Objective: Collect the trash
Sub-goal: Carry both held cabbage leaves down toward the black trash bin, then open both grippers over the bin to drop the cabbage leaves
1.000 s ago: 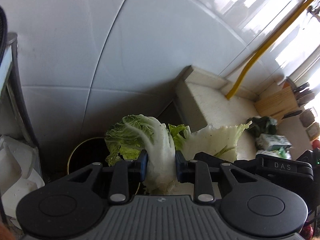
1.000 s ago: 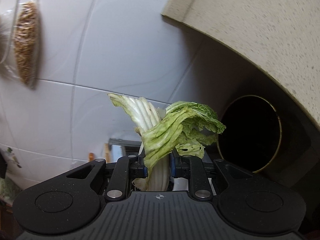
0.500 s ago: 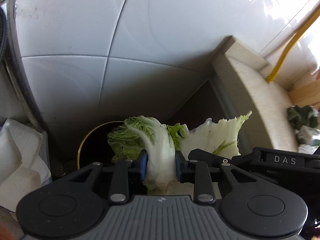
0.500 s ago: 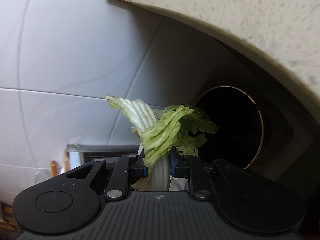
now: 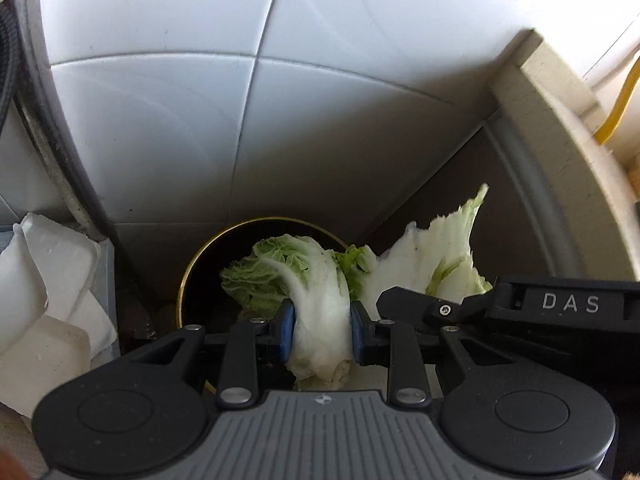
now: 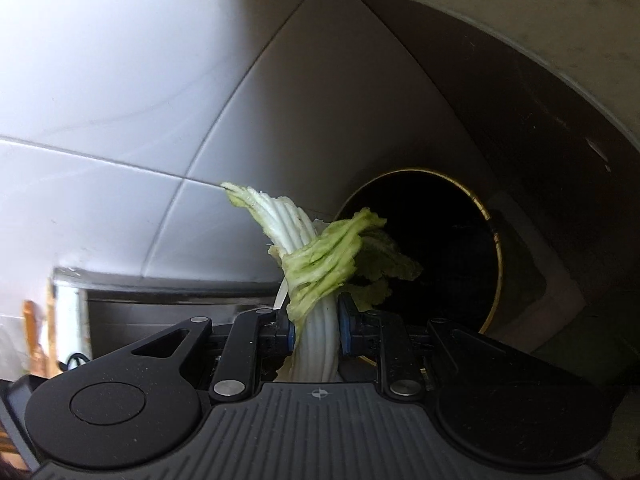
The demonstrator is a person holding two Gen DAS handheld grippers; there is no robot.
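My left gripper [image 5: 320,332] is shut on a cabbage leaf [image 5: 316,300] with a white stalk and a green frilly top. It hangs just above a round dark trash bin with a gold rim [image 5: 188,272]. My right gripper [image 6: 316,328] is shut on another cabbage leaf [image 6: 320,268], folded over green and white, held left of the same bin's black mouth [image 6: 440,240]. In the left wrist view the other black gripper body [image 5: 560,312] and its pale leaf [image 5: 440,248] show at the right.
White wall tiles [image 5: 180,80] rise behind the bin. A speckled cream counter edge [image 5: 560,128] overhangs on the right. White bags or foam [image 5: 44,304] sit at the left beside a metal post [image 5: 60,152]. A steel rack edge [image 6: 160,292] lies to the left in the right wrist view.
Both grippers have dropped lower and closer to the bin with their leaves still held. The bin mouth now looms larger, and the counter has slid up and out to the side.
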